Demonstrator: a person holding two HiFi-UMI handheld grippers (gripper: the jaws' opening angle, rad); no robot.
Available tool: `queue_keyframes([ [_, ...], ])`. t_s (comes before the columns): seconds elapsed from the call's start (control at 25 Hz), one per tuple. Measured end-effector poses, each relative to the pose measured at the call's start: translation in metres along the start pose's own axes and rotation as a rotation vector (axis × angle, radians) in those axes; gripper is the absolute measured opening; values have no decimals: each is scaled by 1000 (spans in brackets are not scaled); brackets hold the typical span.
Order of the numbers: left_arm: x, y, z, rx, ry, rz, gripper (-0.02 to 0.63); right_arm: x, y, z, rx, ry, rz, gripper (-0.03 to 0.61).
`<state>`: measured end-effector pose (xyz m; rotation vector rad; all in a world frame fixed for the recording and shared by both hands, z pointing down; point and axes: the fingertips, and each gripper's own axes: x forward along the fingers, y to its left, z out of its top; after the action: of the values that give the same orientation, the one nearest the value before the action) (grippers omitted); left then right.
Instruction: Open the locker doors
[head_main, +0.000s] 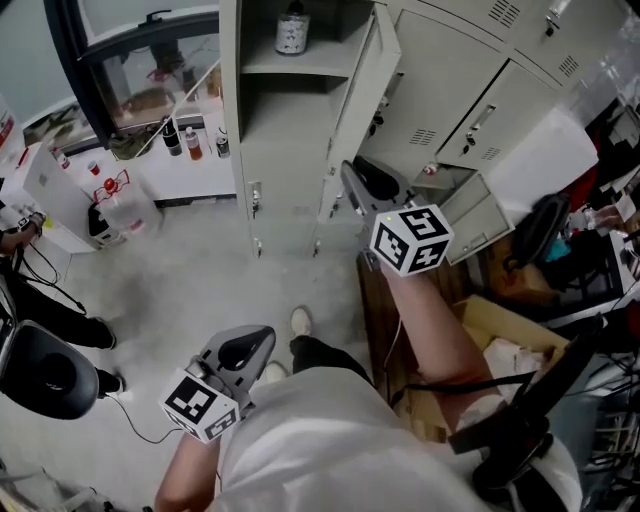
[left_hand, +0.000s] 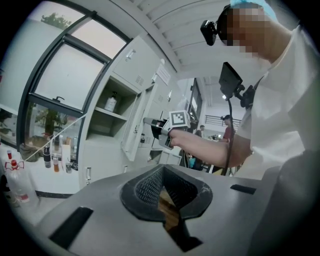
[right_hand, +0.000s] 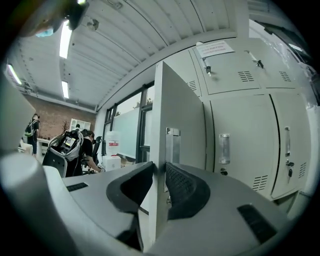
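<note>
The locker door (head_main: 362, 95) stands swung out from its cabinet. Its free edge runs upright between the jaws of my right gripper (right_hand: 160, 172). Both ribbed pads (right_hand: 182, 187) press on that edge, one on each face, so the right gripper has a firm pinch on the door just below the metal latch plate (right_hand: 172, 145). In the head view the right gripper (head_main: 362, 180) reaches out level at the end of the person's outstretched forearm, with its marker cube (head_main: 411, 238) facing up.

My left gripper (left_hand: 161, 170) has its jaws brought together with nothing between them. It hangs low at the person's left side, well apart from the lockers, over the grey floor (head_main: 200, 290).

Behind the open door is the locker compartment (head_main: 290, 110), with a shelf carrying a small labelled container (head_main: 292, 30). To the right of the held door is a row of closed lockers (right_hand: 240, 140), each with a handle and louvred vents. A lower door (head_main: 480, 215) near the right gripper also hangs partly open.

To the left of the cabinet there is a dark-framed window (head_main: 150, 60) with several bottles (head_main: 190, 140) standing on its sill. A black office chair (head_main: 45, 375) sits at the lower left, and a cardboard box (head_main: 500, 335) lies on the floor to the right of the person's arm.
</note>
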<state>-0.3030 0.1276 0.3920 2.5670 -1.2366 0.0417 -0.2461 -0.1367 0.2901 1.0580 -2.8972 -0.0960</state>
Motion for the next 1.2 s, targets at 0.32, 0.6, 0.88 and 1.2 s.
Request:
queue_keyframes([
  [0.32,30,-24,1,25,22,-36,11,-32,-31,-4,21,3,-3,61],
  [0.6,74,-50,14,26,24,-38,11,-47,-56,-6,25,18,45,57],
  [0.88,110,-86,16,39,37,-23,11,-58,-76,-8,21,4,89,55],
  [1.2,109,-108,12,51,39,46,11,-60,-76,-9,21,-21,119,55],
])
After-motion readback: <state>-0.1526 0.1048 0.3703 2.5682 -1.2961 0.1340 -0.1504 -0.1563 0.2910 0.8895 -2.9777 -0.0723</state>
